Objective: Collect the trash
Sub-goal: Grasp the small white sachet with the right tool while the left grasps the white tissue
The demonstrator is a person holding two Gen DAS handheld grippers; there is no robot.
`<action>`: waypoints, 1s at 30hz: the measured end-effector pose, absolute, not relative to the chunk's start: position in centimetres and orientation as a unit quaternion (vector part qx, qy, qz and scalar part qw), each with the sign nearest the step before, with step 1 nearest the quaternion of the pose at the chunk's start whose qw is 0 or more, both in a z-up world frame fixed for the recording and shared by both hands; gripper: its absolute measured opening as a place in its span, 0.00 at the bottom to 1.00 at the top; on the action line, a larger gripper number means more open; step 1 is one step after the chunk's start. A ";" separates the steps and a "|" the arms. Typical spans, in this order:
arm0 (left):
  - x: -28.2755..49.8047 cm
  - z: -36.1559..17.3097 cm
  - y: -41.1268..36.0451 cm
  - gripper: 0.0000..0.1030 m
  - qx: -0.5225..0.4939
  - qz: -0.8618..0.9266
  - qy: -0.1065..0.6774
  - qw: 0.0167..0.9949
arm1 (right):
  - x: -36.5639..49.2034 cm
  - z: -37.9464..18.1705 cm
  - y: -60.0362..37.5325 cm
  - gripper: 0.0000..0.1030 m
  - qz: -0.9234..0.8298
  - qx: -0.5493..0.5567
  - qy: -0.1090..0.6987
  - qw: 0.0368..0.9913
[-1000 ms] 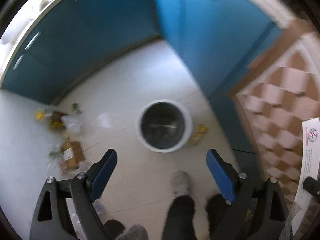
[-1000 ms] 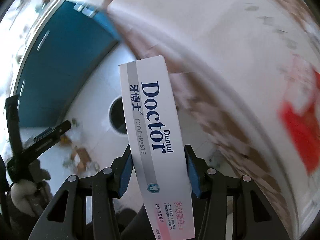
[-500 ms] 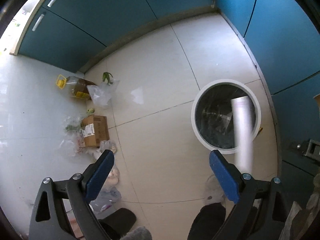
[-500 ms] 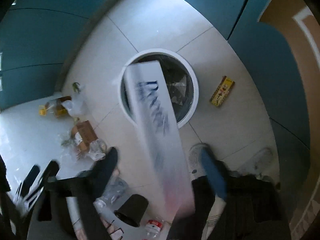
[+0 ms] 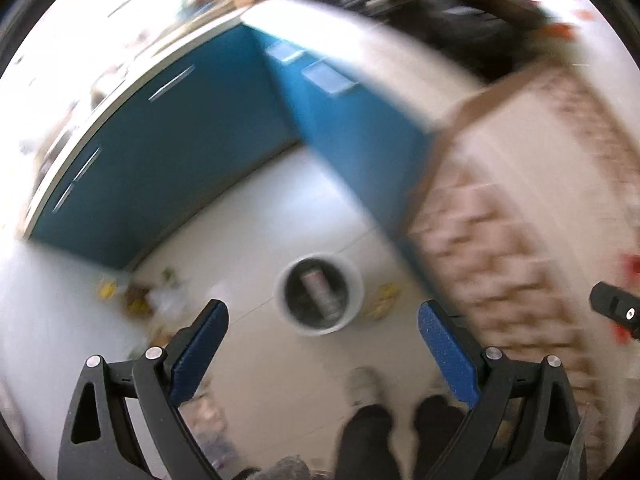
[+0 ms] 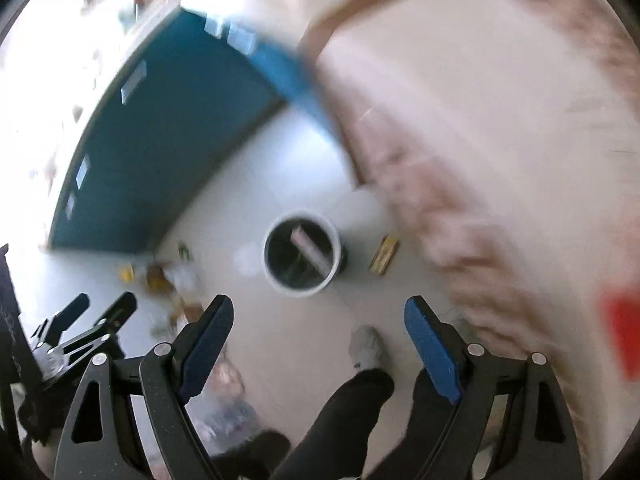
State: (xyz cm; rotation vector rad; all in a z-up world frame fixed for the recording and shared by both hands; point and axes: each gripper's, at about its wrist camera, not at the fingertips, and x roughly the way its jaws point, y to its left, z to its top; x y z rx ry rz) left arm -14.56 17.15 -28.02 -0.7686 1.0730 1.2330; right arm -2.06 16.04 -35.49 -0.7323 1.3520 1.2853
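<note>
The long cardboard toothpaste box [image 6: 310, 249] has dropped into the round white bin [image 6: 303, 290]; both grippers' jaws spread, empty.

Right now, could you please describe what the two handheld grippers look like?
Both the left gripper and right gripper have matte black triangular linkage arms with silver pivot bolts, and blue textured finger pads. No cables or markings show.

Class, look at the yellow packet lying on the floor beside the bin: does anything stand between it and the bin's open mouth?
Nothing visible does. The yellow packet lies on bare floor right of the bin, whose mouth is uncovered.
</note>
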 end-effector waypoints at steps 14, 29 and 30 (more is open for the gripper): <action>15.8 -29.1 7.0 0.94 -0.235 0.362 0.568 0.701 | 30.8 -27.3 -9.6 0.86 0.295 -0.104 0.631 0.710; 22.2 -32.5 4.1 0.94 -0.157 0.356 0.630 0.673 | 31.6 -36.3 -11.6 0.33 0.248 -0.225 0.600 0.726; 22.9 -32.3 4.0 0.94 -0.151 0.352 0.628 0.678 | 31.7 -36.1 -11.8 0.17 0.252 -0.220 0.599 0.728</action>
